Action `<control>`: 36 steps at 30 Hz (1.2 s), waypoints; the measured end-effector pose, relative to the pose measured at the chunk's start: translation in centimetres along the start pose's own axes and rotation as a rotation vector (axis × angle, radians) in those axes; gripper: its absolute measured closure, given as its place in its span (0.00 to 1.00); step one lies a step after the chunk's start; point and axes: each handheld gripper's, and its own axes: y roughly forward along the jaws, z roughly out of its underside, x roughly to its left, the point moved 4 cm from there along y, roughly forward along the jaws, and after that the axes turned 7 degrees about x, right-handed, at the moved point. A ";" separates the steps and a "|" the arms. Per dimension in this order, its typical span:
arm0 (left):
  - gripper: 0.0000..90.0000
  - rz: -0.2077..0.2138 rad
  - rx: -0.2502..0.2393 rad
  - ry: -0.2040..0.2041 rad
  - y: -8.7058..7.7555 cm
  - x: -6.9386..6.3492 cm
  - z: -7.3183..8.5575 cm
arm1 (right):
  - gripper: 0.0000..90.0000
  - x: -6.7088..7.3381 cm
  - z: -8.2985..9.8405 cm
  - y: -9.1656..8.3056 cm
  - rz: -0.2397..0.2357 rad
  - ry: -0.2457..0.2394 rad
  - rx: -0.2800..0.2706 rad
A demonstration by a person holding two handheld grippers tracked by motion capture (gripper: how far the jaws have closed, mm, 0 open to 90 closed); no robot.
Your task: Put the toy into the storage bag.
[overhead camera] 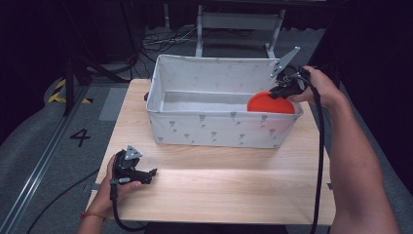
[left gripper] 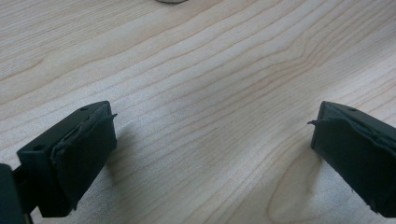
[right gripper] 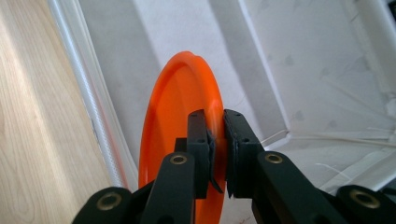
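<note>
High cam sits above my side, looking fwd and down over the whole tabletop and white bin. Left tool cam is super close, aimed low across bare wood grain. Right tool cam looks down into the bin, right up against the orange plate; high view shares that corner.

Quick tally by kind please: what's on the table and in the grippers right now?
Orange plate: 1, clamped in the right gripper over the bin
White fabric bin: 1
Grippers: 2, left gripper open above the wooden table
Total: 4
</note>
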 end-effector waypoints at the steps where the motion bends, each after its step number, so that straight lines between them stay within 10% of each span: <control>1: 0.00 0.000 0.000 0.000 0.0 0.0 0.0 | 0.92 0.0 0.0 0.2 -0.009 0.003 0.007; 21: 0.01 0.002 0.000 -0.001 0.0 0.0 0.0 | 0.90 0.3 -0.3 3.8 -0.136 -0.081 0.235; 36: 0.01 0.002 0.001 0.001 0.0 0.0 0.0 | 0.85 0.0 0.4 5.0 -0.154 -0.041 0.245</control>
